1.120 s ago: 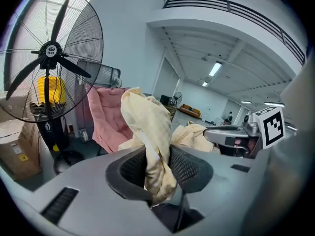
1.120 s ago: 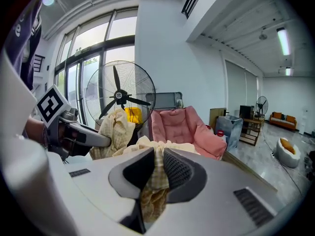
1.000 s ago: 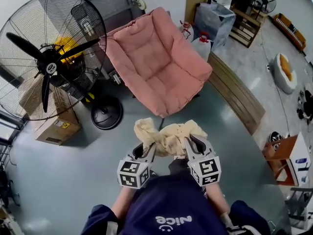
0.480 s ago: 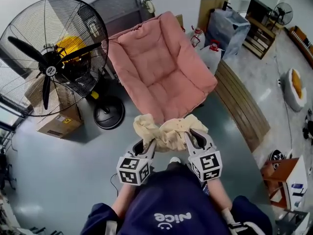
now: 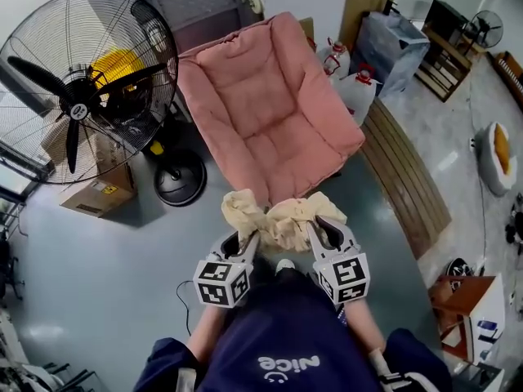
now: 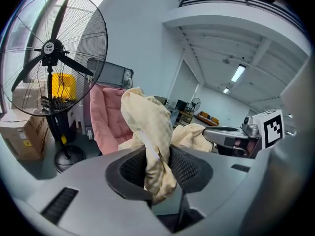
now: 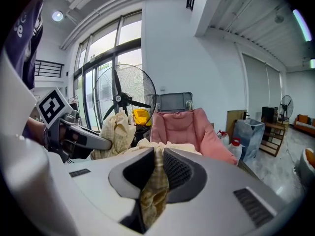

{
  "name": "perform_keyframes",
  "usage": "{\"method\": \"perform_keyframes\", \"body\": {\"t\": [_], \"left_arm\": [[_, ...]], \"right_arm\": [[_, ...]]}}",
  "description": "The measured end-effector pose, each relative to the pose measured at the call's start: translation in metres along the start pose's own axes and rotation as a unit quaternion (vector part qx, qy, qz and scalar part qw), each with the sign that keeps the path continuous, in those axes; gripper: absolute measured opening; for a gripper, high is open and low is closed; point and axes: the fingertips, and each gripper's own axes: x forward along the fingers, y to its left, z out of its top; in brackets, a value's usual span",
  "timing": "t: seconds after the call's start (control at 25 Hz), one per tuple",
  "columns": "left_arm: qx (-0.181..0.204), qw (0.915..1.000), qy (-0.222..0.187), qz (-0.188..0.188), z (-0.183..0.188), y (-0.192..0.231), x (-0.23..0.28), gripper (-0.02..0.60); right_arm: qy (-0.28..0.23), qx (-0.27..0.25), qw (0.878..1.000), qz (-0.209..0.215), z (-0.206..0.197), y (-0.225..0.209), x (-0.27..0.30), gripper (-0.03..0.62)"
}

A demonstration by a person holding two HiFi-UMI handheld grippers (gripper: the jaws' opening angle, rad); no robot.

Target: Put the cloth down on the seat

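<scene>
The left claw (image 5: 243, 246) is pinched on one bunched end of the pale yellow checked cloth (image 5: 282, 219), with fabric squeezed between its meshed pads. The right claw (image 5: 321, 237) nips the other end the same way, so the cloth hangs crumpled between the two, in the air just short of the pink padded seat (image 5: 265, 109) at twelve o'clock from the claws. Below is a glossy grey-green floor (image 5: 106, 284). At ten o'clock stands a big black pedestal fan (image 5: 82, 88), a cardboard box (image 5: 96, 196) beside its round base; at one o'clock, white jugs (image 5: 359, 95) with red caps; at two o'clock, a run of wooden planks (image 5: 404, 178)
</scene>
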Motion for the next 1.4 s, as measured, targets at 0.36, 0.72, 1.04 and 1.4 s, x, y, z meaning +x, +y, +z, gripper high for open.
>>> {"method": "perform_keyframes", "body": {"t": [0.36,0.72,1.04,1.4], "left_arm": [[0.001,0.9997,0.017,-0.017,0.013,0.017,0.043,0.138],[0.027,0.9979,0.028,-0.052,0.064,0.051,0.113,0.138],[0.038,0.9964,0.023,-0.072,0.117,0.098,0.169,0.138],[0.060,0.9932,0.034,-0.094,0.150,0.142,0.199,0.138]], "right_arm": [[0.009,0.010,1.000,-0.019,0.002,-0.023,0.030,0.083],[0.021,0.011,0.999,-0.049,0.032,-0.064,0.095,0.083],[0.022,-0.003,0.998,-0.064,0.065,-0.089,0.165,0.083],[0.022,-0.003,0.996,-0.085,0.088,-0.092,0.221,0.083]]}}
